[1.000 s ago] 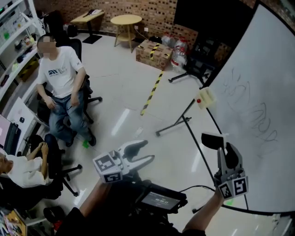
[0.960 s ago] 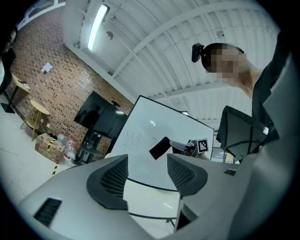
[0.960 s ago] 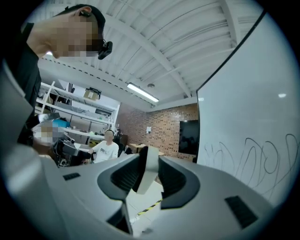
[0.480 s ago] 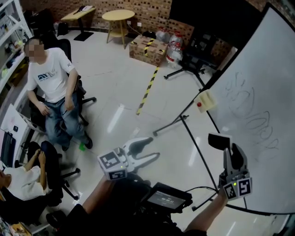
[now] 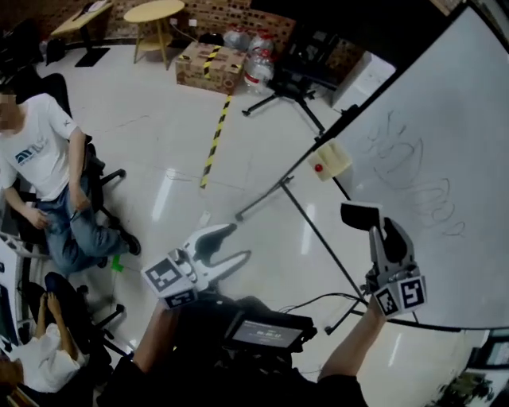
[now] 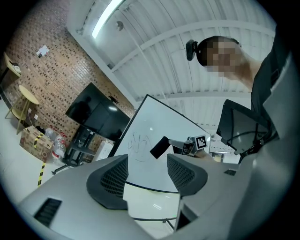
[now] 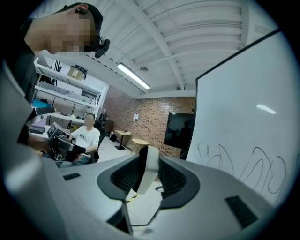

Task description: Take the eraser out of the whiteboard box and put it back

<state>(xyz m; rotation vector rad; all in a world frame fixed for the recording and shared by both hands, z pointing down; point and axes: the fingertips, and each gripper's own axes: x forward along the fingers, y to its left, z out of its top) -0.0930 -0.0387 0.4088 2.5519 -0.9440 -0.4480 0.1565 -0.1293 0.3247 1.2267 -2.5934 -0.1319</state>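
Head view: eraser partly behind right claw

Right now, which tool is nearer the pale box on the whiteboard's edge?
Right. The right tool, shut on the eraser, is below the box, beside the whiteboard; the left tool, open and empty, is farther off over the floor.

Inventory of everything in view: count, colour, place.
whiteboard: one, white with scribbles, right
whiteboard box: one, cream, on the whiteboard's edge
eraser: one, black, in the right gripper
round table: one, pale wood, top left
cardboard box: one, brown, far wall
water bottles: count unclear, clear, beside the cardboard box
floor tape: one strip, yellow-black, mid floor
seated people: two, white shirts, left side
left gripper: one, grey-white, open and empty, lower centre
right gripper: one, grey-white, shut on the eraser, near the whiteboard
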